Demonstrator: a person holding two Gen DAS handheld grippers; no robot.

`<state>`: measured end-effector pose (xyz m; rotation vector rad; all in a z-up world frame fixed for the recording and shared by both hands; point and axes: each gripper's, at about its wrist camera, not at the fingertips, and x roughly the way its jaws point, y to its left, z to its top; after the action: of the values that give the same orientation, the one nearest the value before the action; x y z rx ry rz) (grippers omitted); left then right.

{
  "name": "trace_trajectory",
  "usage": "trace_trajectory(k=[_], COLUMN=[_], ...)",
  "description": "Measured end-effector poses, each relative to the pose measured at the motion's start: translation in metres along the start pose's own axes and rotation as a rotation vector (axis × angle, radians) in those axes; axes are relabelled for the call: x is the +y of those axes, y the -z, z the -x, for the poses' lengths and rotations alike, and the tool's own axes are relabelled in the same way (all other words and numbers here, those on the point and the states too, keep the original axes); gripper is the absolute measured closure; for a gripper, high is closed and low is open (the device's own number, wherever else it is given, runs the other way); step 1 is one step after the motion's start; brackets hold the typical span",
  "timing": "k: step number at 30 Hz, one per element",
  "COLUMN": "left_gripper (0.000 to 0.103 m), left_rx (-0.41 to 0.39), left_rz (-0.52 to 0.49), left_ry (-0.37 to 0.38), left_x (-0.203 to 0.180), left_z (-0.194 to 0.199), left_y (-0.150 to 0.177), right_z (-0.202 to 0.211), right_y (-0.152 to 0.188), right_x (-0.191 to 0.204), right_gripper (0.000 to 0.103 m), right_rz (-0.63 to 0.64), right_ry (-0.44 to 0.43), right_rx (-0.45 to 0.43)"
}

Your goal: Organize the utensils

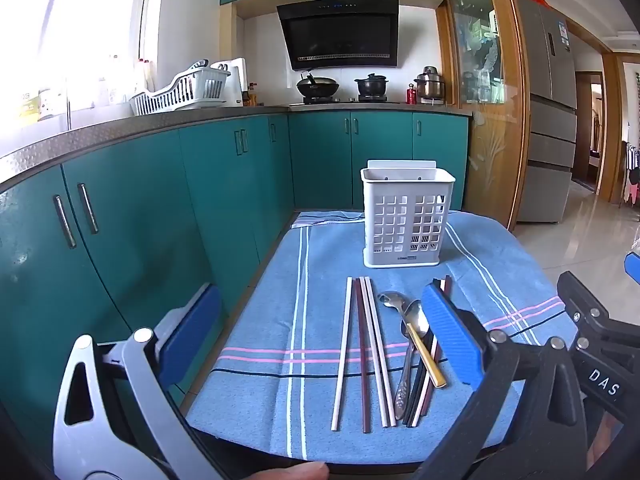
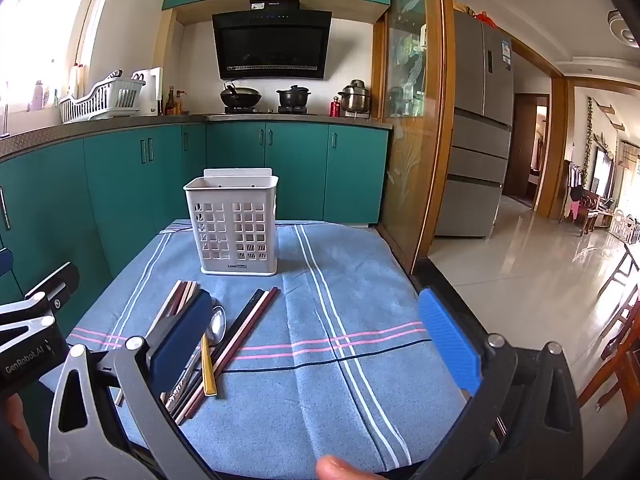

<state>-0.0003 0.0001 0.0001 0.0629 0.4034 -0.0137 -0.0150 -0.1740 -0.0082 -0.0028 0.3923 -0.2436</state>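
Note:
A white perforated utensil holder [image 1: 407,216] [image 2: 236,222] stands upright at the far side of a blue striped cloth [image 1: 320,264] [image 2: 320,360]. In front of it lie several chopsticks [image 1: 362,352] [image 2: 256,322], white, dark red and black, side by side. Two metal spoons [image 1: 404,320] [image 2: 218,322] rest among them, one with a gold handle [image 1: 428,360]. My left gripper [image 1: 320,336] hovers open above the near end of the chopsticks, nothing between its blue pads. My right gripper [image 2: 316,340] is open too, over bare cloth right of the utensils.
Teal cabinets [image 1: 140,216] run along the left and back. The counter carries a white dish rack [image 1: 180,92], a wok [image 1: 318,88] and pots on the stove. A wood-framed glass door [image 2: 412,120] and a fridge [image 2: 480,128] stand to the right, with tiled floor beyond.

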Motion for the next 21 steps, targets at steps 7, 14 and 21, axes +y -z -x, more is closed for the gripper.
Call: trace_trajectory(k=[7,14,21], left_gripper=[0.004,0.004,0.004], left_rx=[0.003,0.002,-0.001], left_rz=[-0.002,-0.001,0.0], left_ry=[-0.003,-0.002,-0.001], left_x=[0.0,-0.0002,0.0042], left_z=[-0.0003,-0.0003,0.002], left_y=[-0.0001,-0.0004,-0.0018], right_z=[-0.0008,-0.0037,-0.0018], right_y=[0.001,0.0054,0.0016], right_x=[0.0005,-0.0017,0.0009], right_gripper=[0.003,0.003,0.003], right_rz=[0.003,0.005,0.005], right_ry=[-0.005,-0.007,-0.008], right_rx=[-0.003,-0.004,-0.005])
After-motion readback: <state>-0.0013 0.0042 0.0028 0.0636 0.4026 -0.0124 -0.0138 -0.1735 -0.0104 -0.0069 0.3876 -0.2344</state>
